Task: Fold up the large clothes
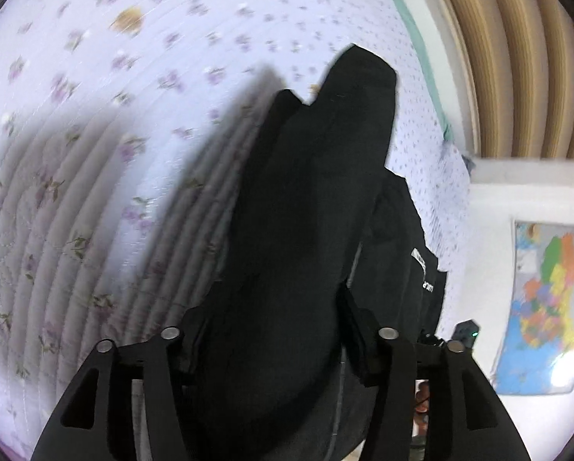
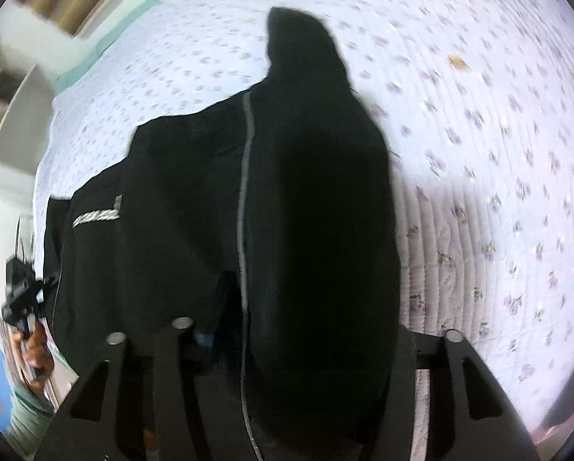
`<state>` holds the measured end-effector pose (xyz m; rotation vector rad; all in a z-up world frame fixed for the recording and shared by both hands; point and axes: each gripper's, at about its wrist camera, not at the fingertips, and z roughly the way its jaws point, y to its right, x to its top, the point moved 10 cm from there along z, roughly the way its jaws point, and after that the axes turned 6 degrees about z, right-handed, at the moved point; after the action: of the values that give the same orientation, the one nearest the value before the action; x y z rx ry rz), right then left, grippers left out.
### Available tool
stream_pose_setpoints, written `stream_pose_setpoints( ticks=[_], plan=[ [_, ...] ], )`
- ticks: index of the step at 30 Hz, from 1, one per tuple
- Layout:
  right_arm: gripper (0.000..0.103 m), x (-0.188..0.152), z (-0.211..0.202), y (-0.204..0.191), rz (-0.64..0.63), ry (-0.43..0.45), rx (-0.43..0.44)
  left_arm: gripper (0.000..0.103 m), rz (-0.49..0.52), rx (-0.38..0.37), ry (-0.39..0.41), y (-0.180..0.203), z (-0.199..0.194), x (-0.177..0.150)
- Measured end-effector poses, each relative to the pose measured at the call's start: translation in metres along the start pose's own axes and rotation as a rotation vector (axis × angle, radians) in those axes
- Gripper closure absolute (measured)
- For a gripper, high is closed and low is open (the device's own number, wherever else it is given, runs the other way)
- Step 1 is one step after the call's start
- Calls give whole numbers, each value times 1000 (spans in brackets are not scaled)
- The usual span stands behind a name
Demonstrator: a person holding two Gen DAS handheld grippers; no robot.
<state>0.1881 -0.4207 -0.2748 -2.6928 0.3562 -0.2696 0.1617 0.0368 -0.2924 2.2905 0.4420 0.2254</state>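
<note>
Black garment [image 1: 310,230] is held pinched in left gripper [image 1: 271,345] and right gripper [image 2: 298,345], lifted above bed [image 2: 479,153]; lay-down ahead is judged next.

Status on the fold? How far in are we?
Early to mid. Done: no finished fold shows. In hand: both grippers, left and right, are shut on the black garment, lifted over the floral bedspread, its shadow falling on the quilt. Part of it hangs between them with the grey stripe showing. Left: lay it down and make the folds.
</note>
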Motion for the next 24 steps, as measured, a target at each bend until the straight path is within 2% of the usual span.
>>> stream_pose_setpoints(
  ticks=[2,4,5,8,9,12,15,18,19,21,23,24],
  plan=[
    [33,3,2,12,46,-9,-11,40,-17,-16,-3,-6,-2,-2],
    [31,7,0,22,71,-7,-45,40,6,10,7,-6,-12,-2],
    [31,10,-9,30,63,3,-67,40,27,42,18,-6,-21,1],
    [31,8,-25,28,11,44,-166,40,154,202,130,6,-66,16],
    [31,11,-35,27,-16,75,-239,41,187,249,168,10,-84,21],
    [31,16,-57,23,-67,129,-350,42,247,332,228,23,-117,31],
    [31,16,-77,-8,-82,180,-319,42,369,399,274,65,-135,34],
    [31,17,-108,-42,-123,235,-284,42,516,458,287,109,-138,31],
    [31,17,-121,-36,-128,247,-292,42,583,511,290,128,-138,26],
    [31,11,-142,-41,-108,262,-372,42,688,614,327,162,-140,20],
    [31,6,-158,-76,-145,287,-342,42,769,641,362,200,-139,9],
    [31,3,-166,-88,-165,311,-360,42,791,634,376,217,-139,3]
  ],
)
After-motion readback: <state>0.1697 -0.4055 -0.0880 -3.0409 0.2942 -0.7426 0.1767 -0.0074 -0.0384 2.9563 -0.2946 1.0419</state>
